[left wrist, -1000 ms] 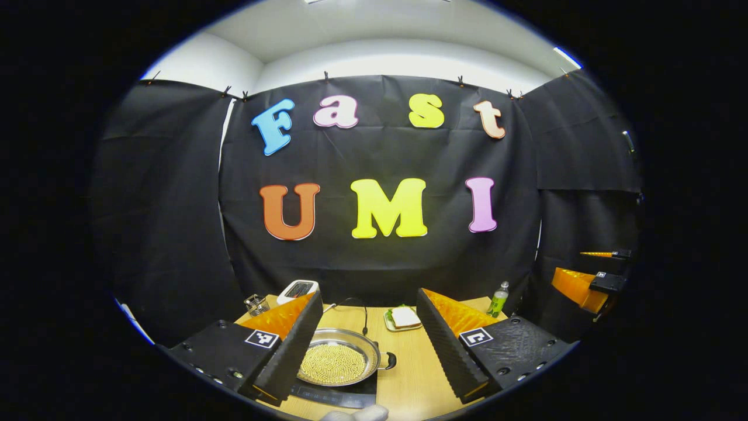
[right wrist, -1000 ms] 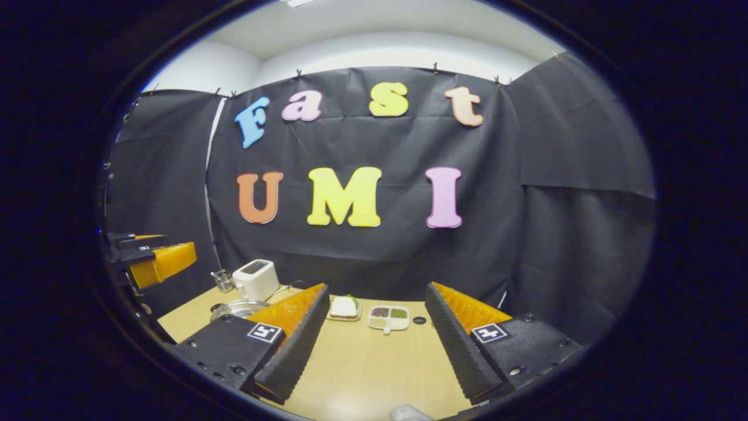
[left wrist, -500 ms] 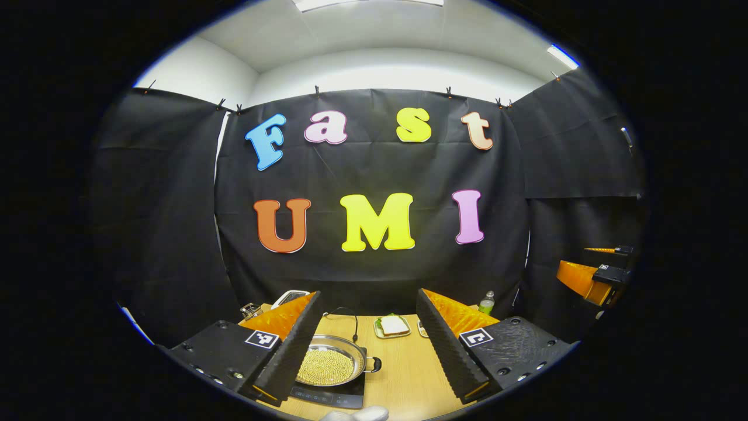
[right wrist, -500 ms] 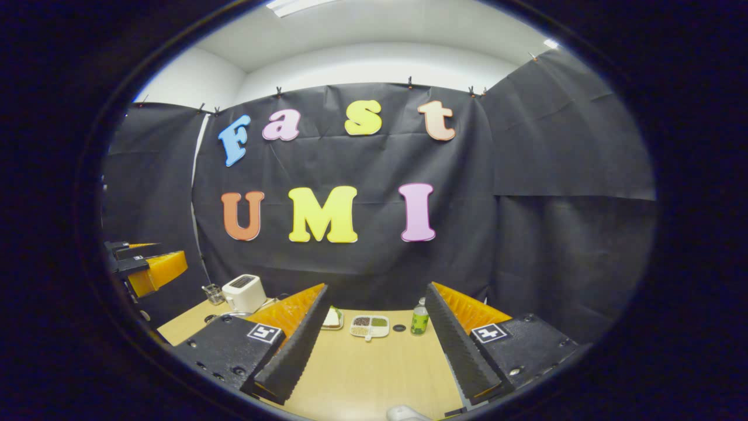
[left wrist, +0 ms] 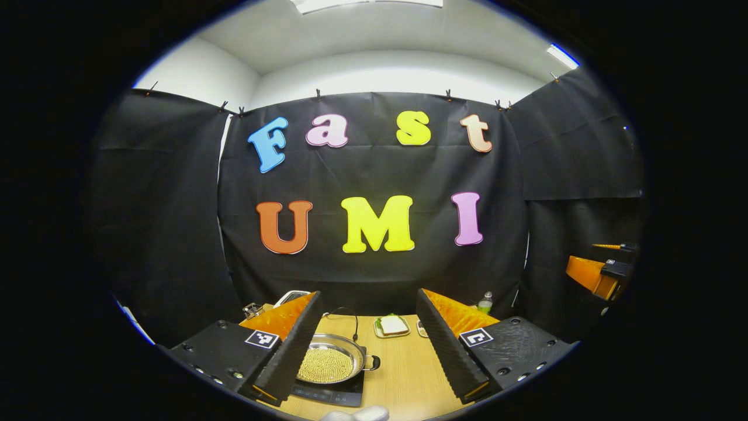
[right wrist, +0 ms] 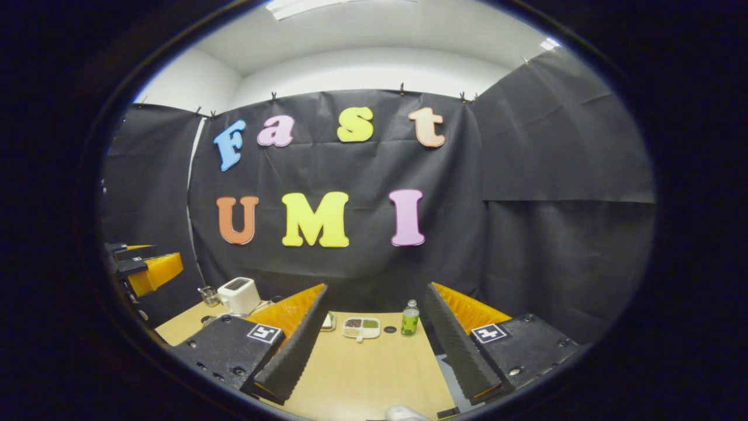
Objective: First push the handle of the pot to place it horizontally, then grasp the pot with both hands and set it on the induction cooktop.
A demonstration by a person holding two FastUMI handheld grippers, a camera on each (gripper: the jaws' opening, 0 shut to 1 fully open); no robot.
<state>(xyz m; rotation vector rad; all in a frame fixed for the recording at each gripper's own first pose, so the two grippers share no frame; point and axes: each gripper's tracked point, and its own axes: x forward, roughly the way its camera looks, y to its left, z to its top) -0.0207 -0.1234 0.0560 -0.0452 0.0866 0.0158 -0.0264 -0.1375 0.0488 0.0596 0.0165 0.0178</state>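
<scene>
Black cloth walls close in a wooden table, and on it, near its front edge, lies the induction cooktop — the landmark for everything else. The pot sits right on the cooktop, full of small yellowish beads, with its dark side handle pointing to the right, level with the rim. Beyond the cooktop, toward the back wall, a small plate with a sandwich rests on the table; a green bottle stands farther right of that, and a white toaster stands behind the cooktop to the left. The left gripper hangs above the table with its fingers spread wide, holding nothing, the pot seen between them. The right gripper — off to the right of the cooktop — is likewise spread and empty, above bare wood, facing a divided snack tray.
</scene>
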